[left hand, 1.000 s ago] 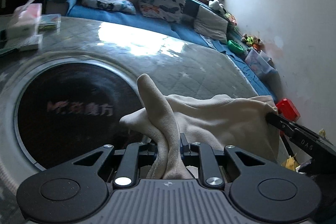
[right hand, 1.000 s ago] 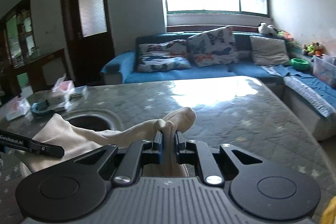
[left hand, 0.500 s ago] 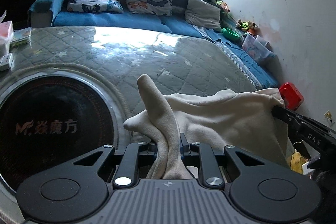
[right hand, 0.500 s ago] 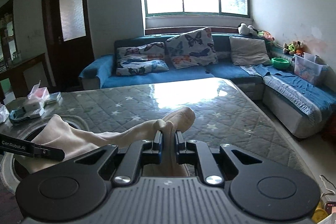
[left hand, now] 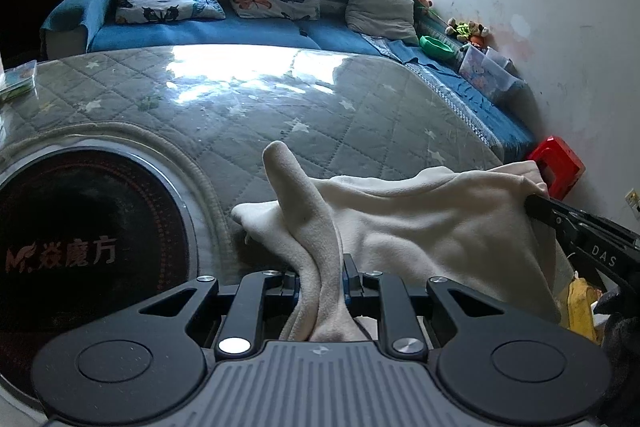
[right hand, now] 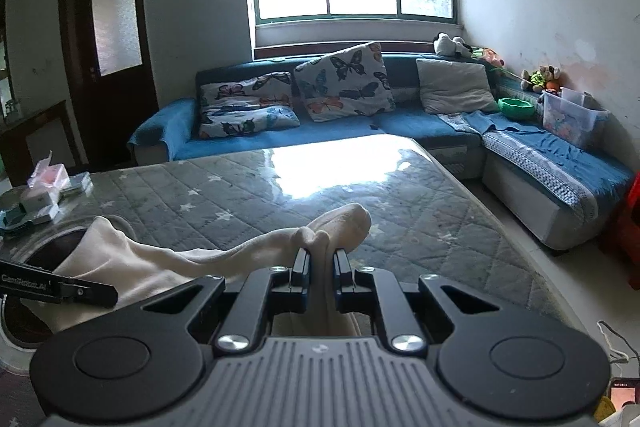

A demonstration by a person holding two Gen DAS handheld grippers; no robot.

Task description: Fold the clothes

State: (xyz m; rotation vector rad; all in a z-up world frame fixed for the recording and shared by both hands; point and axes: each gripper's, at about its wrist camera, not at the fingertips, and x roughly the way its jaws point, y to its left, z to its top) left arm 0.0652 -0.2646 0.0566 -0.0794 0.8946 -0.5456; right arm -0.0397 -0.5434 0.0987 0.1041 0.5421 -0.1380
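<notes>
Far left there's a dark round disc (left hand: 80,251) set into the quilted grey surface (left hand: 280,99), with some small boxes (right hand: 44,195) near that edge. Next over, the left claw (left hand: 320,267) is pressed tight on a bunched corner of the cream garment (left hand: 432,223), with a tongue of fabric poking up past the tips. The cloth stretches from there across to the right claw (right hand: 320,259), which is pinching the opposite corner the same way — a rounded nub of fabric sticks out past its tips too. So the garment hangs between the two claws along the near edge of the surface; part of it seems to drape onto the surface by the disc, but how much rests there I can't tell. Behind it all is the blue sofa (right hand: 400,123).

My read: this is a spread-or-carry step, the cloth held by two corners. It fits either laying the piece out flat or bringing one edge over for a fold — can't say which. Either way the next move needs both grips kept firm and the span taut so it lands without wrinkles.
</notes>
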